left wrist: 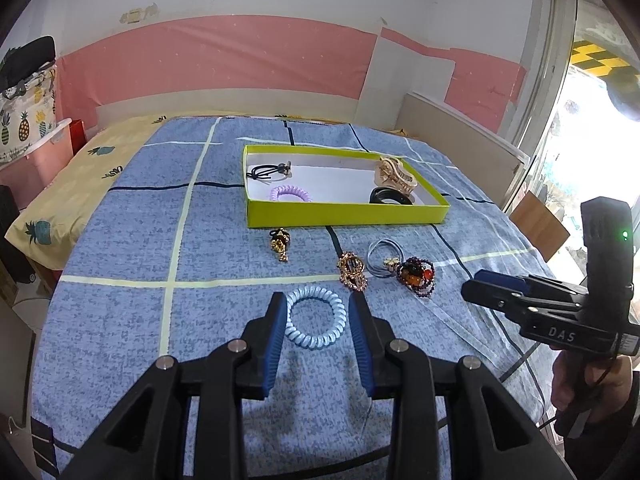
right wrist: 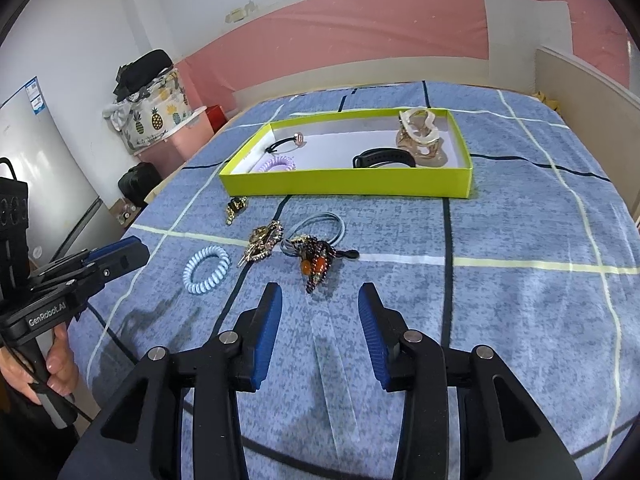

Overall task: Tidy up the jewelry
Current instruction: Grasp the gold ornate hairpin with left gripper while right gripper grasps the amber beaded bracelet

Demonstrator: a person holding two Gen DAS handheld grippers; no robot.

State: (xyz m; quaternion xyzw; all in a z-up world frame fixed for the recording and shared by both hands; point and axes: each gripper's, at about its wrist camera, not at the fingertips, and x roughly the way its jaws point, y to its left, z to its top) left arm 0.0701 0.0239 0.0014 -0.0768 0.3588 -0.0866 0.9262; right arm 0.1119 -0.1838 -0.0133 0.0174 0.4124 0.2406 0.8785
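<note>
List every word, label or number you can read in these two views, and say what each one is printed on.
"DAS": on the body of the right gripper, seen from the left wrist view.
"GenRobot.AI": on the body of the left gripper, seen from the right wrist view.
Blue label on the white fridge: print too small to read.
No text shows on the green box or the jewelry.

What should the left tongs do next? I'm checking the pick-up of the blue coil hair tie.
Probably ease down and close: the left tongs stand open, their pads either side of the blue coil hair tie, which lies on the bedspread, outside the green box.
</note>
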